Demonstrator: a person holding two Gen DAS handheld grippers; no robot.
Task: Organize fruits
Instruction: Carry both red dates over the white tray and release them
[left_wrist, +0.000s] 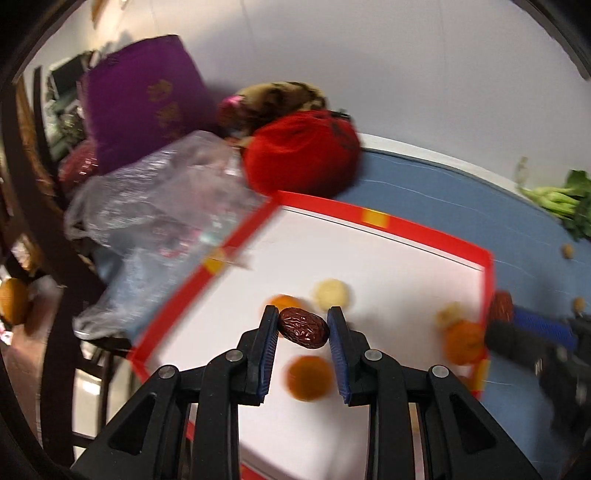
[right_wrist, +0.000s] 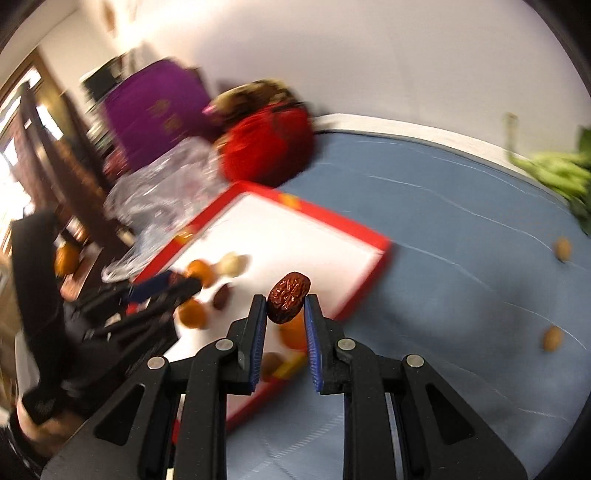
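A: What is your left gripper (left_wrist: 303, 325) doing?

B: It is clamped on a wrinkled red date (left_wrist: 303, 328), which sits crosswise between the blue pads at the fingertips. You are holding it above the white floor of the red-rimmed tray (left_wrist: 424, 226). Left of the gripper and beyond the tray's rim lies a crumpled clear plastic bag (left_wrist: 162, 192). Just ahead of the tips are an orange (left_wrist: 282, 301) and a pale round fruit (left_wrist: 331, 293), and a second orange (left_wrist: 308, 377) lies below the fingers.

A: And to its right?

B: Another orange (left_wrist: 463, 341) and a pale piece (left_wrist: 448, 314) lie near the tray's right edge. Your right gripper reaches in there with a date of its own.

A: How does that one look up close?

B: Your right gripper (right_wrist: 286, 306) is closed on a second red date (right_wrist: 288, 297), pinched upright at the tips, over the tray's near corner (right_wrist: 347, 310). To its left a loose date (right_wrist: 221, 297) lies in the tray. To its right, on the blue tablecloth (right_wrist: 461, 258), are two small brown nuts (right_wrist: 552, 338), well apart from it, and leafy greens (right_wrist: 557, 171) far ahead.
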